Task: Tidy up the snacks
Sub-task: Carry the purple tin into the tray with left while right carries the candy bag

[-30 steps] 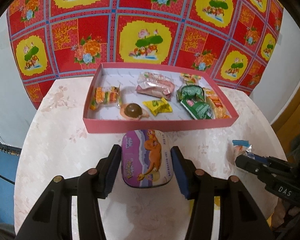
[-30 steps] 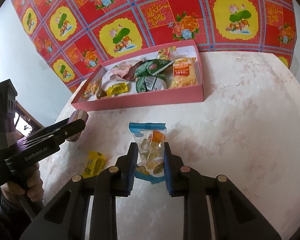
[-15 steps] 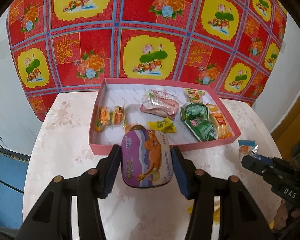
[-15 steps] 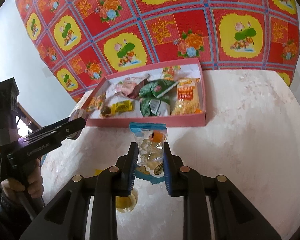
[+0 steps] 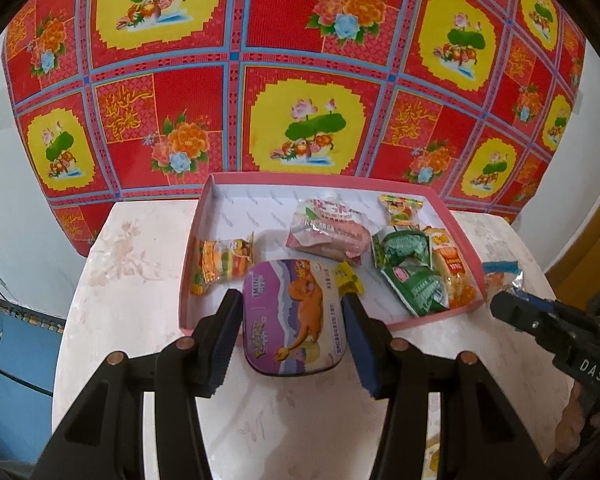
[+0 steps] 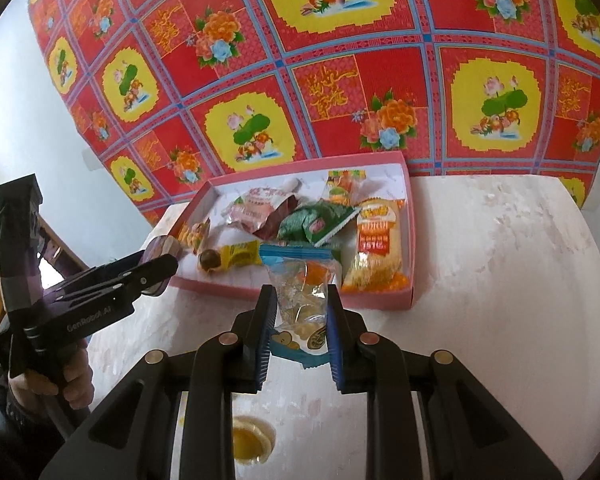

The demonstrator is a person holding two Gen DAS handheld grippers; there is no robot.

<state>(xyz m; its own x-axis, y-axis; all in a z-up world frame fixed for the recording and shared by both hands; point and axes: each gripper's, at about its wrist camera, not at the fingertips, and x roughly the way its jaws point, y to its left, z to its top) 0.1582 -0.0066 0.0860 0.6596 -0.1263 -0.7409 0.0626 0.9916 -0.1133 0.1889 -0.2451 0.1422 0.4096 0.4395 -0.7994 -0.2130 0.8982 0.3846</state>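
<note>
The purple tin (image 5: 294, 316) is clamped between the jaws of the left gripper (image 5: 288, 328), hanging over the near wall of the pink tray (image 5: 204, 216); its long axis runs straight toward the tray's far wall. The clear snack bag (image 6: 302, 300), pinched in the right gripper (image 6: 300, 320), hangs over the same near wall, blue top edge pointing into the tray. Judging by this, most snacks already lie inside; these two await release, and a yellow jelly cup (image 6: 250, 442) sits on the table (image 6: 500, 280), well short of the tray.
</note>
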